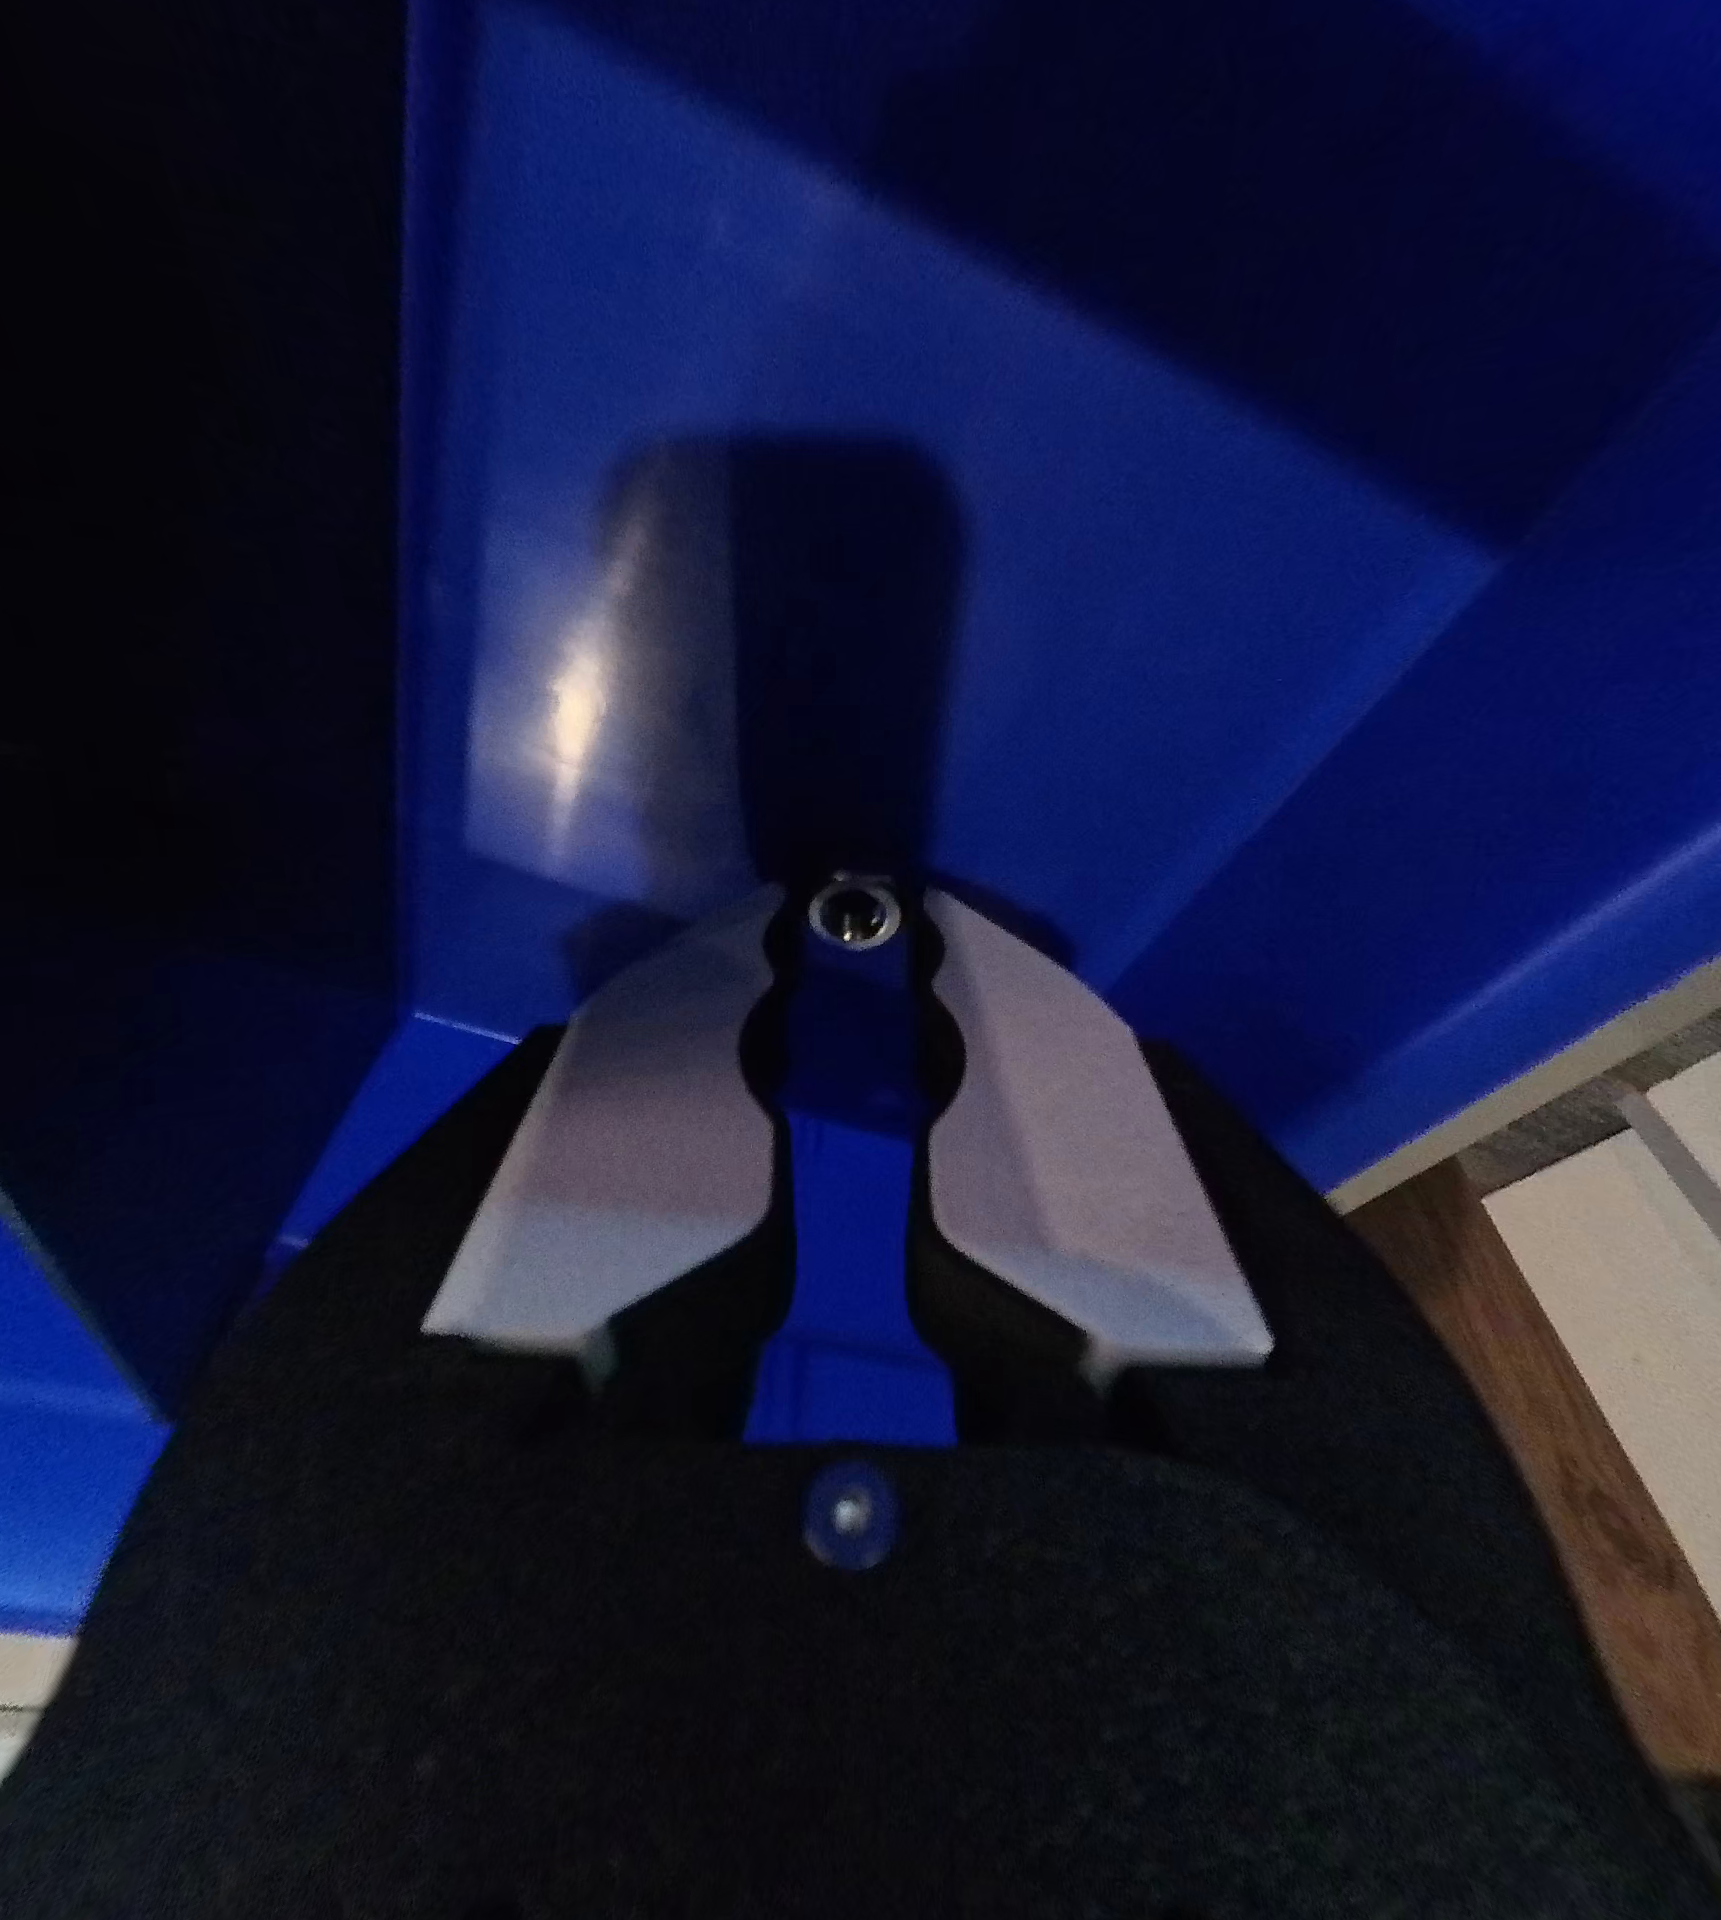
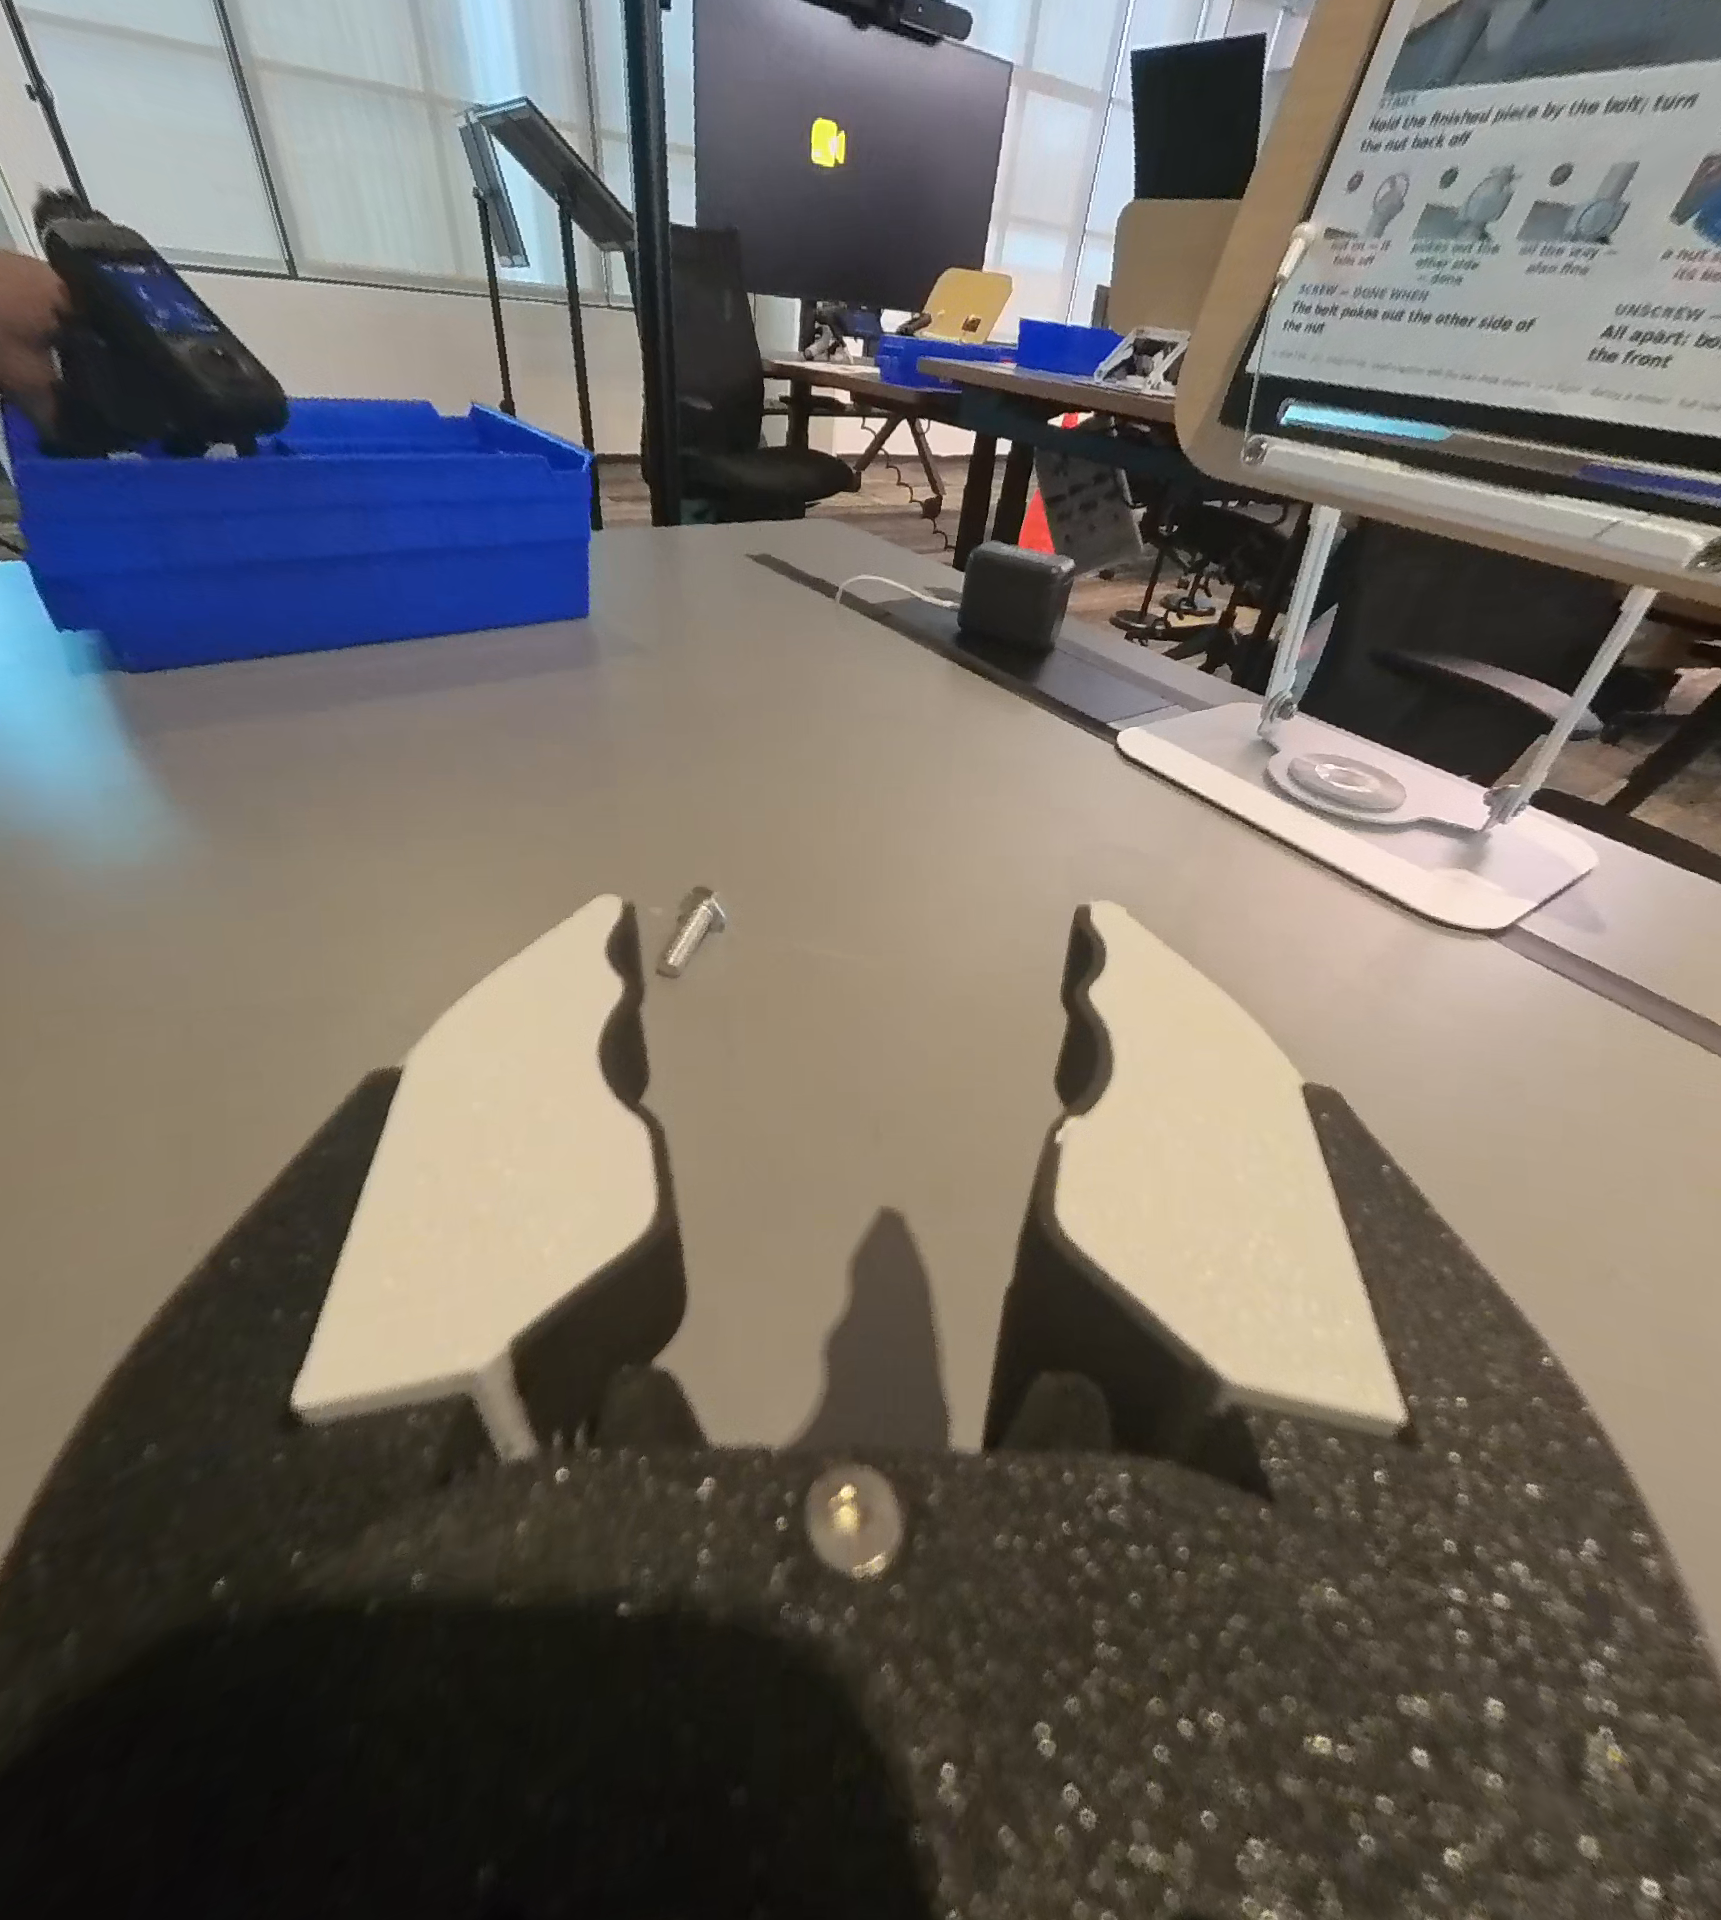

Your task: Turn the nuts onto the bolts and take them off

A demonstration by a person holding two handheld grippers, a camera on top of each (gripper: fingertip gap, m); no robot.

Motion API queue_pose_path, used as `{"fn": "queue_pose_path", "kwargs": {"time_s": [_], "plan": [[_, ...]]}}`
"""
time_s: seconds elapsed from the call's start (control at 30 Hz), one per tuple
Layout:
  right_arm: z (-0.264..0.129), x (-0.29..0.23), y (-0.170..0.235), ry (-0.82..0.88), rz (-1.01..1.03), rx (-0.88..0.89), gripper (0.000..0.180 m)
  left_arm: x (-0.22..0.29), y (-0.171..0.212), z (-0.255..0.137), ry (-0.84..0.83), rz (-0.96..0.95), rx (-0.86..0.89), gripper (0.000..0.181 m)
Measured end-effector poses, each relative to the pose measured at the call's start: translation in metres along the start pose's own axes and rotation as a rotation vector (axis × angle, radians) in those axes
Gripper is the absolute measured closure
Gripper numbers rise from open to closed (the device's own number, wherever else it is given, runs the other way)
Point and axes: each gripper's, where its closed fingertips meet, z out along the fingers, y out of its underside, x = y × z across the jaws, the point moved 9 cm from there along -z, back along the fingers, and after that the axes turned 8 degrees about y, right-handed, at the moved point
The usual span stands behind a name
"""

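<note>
In the left wrist view my left gripper (image 1: 854, 920) reaches down into a blue bin (image 1: 939, 436). Its white fingers are closed in on a small silver nut (image 1: 853, 914) held between the tips. The picture there is dark and blurred. In the right wrist view my right gripper (image 2: 851, 914) is open and empty, low over the grey table (image 2: 835, 748). A silver bolt (image 2: 692, 928) lies on the table just inside its left fingertip (image 2: 596, 935). The blue bin (image 2: 316, 530) stands at the far left, with the left gripper (image 2: 149, 332) and a hand inside it.
A tablet on a white stand (image 2: 1355, 810) shows an instruction page at the right. A black cube (image 2: 1017, 592) with a white cable sits at a cable slot along the table's far edge. Chairs, desks and a screen stand beyond. One gripper's finger ends stand about 60 centimeters off the other's.
</note>
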Motion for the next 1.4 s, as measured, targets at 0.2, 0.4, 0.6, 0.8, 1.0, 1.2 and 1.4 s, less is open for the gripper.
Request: {"fn": "queue_pose_path", "kwargs": {"time_s": [0.2,0.4,0.6,0.8,1.0,1.2,1.4], "plan": [[-0.003,0.001,-0.001,0.001,0.016,0.018,0.103,0.003,0.001,-0.018,-0.027,-0.064,0.014,0.161],[-0.003,0.002,-0.003,-0.002,0.021,0.023,0.104,0.028,-0.058,-0.117,-0.149,-0.061,0.288,0.162],[-0.004,0.003,-0.001,0.0,0.011,0.007,0.104,0.105,-0.255,-0.14,-0.095,0.205,0.346,0.162],[-0.007,0.012,0.004,0.031,0.025,-0.012,0.104,0.164,-0.405,-0.09,0.051,0.435,0.361,0.162],[-0.009,0.016,0.003,0.024,0.038,-0.016,0.103,0.17,-0.451,-0.069,0.026,0.458,0.295,0.162],[-0.008,0.014,0.004,0.022,0.027,-0.038,0.103,0.167,-0.459,-0.063,0.041,0.464,0.287,0.161],[-0.01,0.015,0.003,0.009,0.044,-0.017,0.103,0.141,-0.427,-0.081,0.001,0.505,0.393,0.138]]}}
